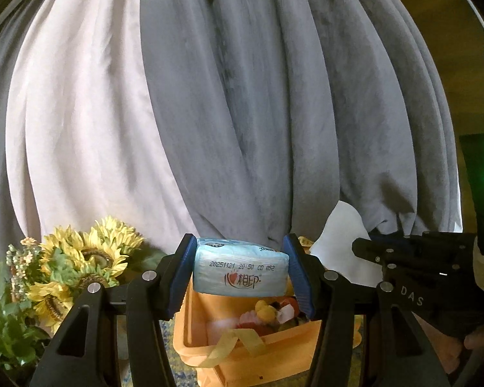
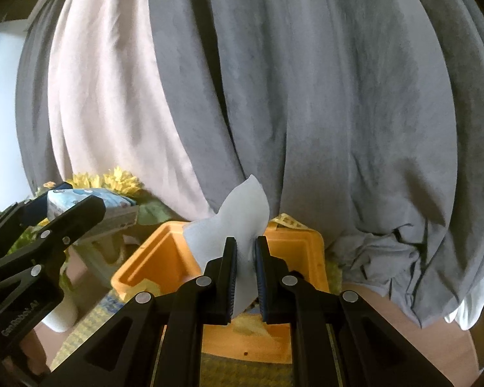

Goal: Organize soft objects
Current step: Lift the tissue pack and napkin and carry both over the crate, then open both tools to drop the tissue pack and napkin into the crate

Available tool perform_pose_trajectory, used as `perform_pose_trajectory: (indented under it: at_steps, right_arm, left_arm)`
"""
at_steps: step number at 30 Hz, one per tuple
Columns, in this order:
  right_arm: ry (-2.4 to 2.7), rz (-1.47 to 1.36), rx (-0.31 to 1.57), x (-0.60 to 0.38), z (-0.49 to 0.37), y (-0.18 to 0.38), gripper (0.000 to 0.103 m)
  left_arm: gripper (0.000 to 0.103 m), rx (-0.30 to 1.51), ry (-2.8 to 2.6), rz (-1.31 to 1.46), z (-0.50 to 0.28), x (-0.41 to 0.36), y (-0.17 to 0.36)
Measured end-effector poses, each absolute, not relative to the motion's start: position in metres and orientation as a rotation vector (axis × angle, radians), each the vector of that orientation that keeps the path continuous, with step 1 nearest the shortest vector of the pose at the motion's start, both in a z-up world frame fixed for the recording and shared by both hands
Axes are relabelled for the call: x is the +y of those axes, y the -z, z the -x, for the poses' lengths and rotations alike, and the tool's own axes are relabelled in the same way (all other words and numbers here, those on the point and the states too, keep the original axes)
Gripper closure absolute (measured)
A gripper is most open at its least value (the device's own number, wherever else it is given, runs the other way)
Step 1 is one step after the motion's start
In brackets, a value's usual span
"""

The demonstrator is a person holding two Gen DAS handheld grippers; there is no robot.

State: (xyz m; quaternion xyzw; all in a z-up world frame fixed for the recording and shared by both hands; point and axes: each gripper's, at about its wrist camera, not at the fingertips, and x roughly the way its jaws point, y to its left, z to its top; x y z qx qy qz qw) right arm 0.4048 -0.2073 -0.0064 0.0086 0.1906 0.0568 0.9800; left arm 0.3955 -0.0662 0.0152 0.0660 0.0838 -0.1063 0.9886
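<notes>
- One bunch of sunflowers (image 1: 80,264) stands left of the orange bin (image 1: 251,351), near it but apart, with green leaves crowding the low left edge of my left view.
- My left gripper (image 1: 240,272) is clamped on one tissue pack (image 1: 240,271), a blue pad pressed flat against each short end; the pack hangs level above the orange bin's open top, clear of its rim.
- The tissue pack is a soft pale-blue plastic pillow, slightly dented by the squeeze, with a printed date code and a red logo on the face toward me.
- The orange bin has thick rounded walls and one open mouth; inside I see a jumble of small coloured soft pieces, too mixed to count, and a yellow ribbon (image 1: 232,345) draped over its near wall.
- My right gripper (image 2: 244,258) is pinched shut on one white tissue sheet (image 2: 242,209), which stands up in a curled point above the orange bin's far rim.
- Behind the orange bin, grey curtain (image 2: 338,113) and a pale curtain panel (image 2: 106,96) fall in folds close to its far edge, leaving little room beyond; the open room is upward.
- Right of the orange bin, curtain hem bunches on the bare surface.
</notes>
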Motion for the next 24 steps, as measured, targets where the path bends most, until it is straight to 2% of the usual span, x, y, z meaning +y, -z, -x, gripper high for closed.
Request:
perform_pose_trajectory:
  at_steps: [24]
  right_arm:
    - [-0.076,-0.01,0.566,-0.221,-0.485,0.067,0.09]
  left_arm:
    - [0.049,0.296,0.187,-0.183,-0.477,-0.077,0.049]
